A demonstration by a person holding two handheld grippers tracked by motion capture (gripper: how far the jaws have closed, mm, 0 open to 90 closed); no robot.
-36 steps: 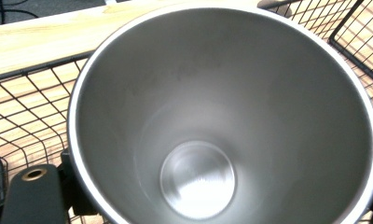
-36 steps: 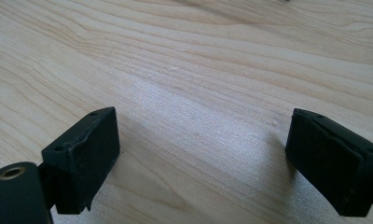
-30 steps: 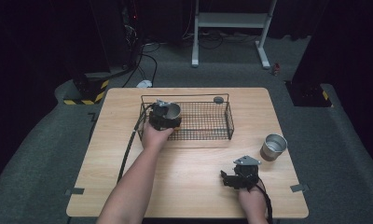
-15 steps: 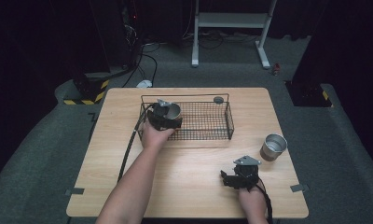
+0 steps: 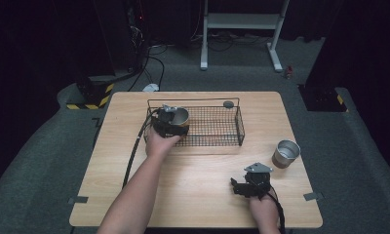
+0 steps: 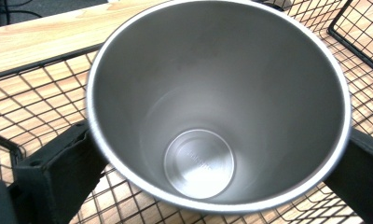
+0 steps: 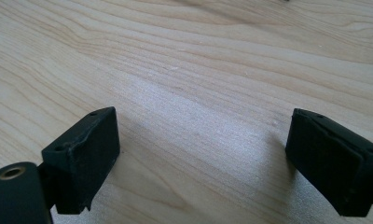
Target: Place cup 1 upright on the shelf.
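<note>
Item: steel cup (image 6: 217, 112), clamped between our left gripper's (image 5: 169, 124) jaws at the left end of the wire basket (image 5: 217, 127). Item: second cup (image 5: 285, 153), upright on the table (image 5: 193, 185), right of the basket. Item: right gripper (image 5: 242, 186), jaws apart, holding nothing, low over bare wood.

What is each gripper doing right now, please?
Left gripper: closed on a steel cup over the wire basket.
Right gripper: open, empty, above the table.
</note>
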